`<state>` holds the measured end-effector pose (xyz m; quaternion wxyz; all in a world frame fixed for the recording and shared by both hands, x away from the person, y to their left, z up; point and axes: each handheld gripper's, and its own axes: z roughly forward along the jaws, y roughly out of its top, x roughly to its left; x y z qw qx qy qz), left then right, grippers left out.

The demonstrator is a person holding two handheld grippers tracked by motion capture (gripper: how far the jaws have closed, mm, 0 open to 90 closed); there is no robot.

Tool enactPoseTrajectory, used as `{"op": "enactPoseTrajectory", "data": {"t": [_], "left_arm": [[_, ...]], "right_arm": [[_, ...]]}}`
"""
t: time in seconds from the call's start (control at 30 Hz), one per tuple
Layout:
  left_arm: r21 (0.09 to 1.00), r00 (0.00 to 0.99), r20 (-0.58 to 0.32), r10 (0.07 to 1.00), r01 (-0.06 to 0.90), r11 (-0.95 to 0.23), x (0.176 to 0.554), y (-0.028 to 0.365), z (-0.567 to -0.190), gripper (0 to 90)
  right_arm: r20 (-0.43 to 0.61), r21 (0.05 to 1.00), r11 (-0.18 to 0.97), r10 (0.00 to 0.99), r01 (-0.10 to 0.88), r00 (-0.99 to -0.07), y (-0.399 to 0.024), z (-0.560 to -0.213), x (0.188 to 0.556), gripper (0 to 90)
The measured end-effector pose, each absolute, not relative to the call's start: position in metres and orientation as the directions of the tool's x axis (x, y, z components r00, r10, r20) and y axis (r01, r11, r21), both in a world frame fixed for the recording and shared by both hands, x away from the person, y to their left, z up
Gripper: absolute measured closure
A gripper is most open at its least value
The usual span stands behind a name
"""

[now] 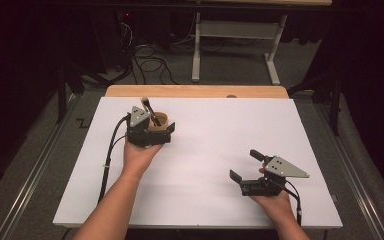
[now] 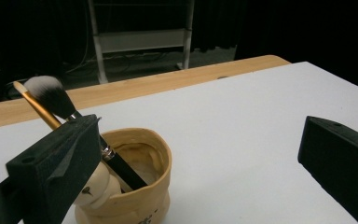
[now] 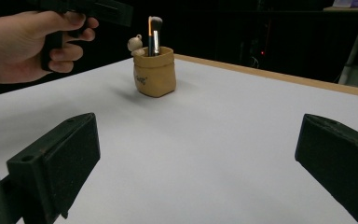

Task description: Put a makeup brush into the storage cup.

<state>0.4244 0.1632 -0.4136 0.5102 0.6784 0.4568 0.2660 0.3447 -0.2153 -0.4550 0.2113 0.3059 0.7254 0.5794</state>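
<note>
While your left claw point(image 1: 161, 131) hovers at the cup point(image 2: 135, 186), the cup sits just past it on the tabletop point(image 1: 205, 150), below and between its jaws in the left gripper view, nearer the left jaw. A brush point(image 2: 70, 121) leans in the cup, its handle running down behind that jaw; you cannot tell from these views whether the jaw touches it. A thinner stick point(image 2: 37, 105) with a golden shaft stands beside the brush.

The cup is tan and soft-looking, shaped like a small sack with a rolled, uneven rim and a little dark print low on its side. A pale, rounded knob-like figure point(image 2: 95, 186) clings to its rim. The brush has a glossy black handle, a metal ferrule and a fluffy head, dark at the base and white at the tip. The tabletop is a smooth white sheet with a wooden strip along its far edge.

Your left claw is released, jaws spread wide, with nothing pressed between the pads. Your right claw point(image 1: 245, 165) rests near the front right of the tabletop, well apart from the cup, also spread wide and holding nothing.
</note>
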Motion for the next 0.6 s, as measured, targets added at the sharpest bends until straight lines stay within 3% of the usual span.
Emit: {"op": "enactPoseTrajectory", "data": {"t": [0.6], "left_arm": [[0.928, 0.474, -0.119, 0.872, 0.366, -0.072, 0.381, 0.184, -0.439, 1.2]], "right_arm": [[0.037, 0.970, 0.147, 0.701, 0.195, -0.712, -0.219, -0.455, 0.345, 0.4]]}}
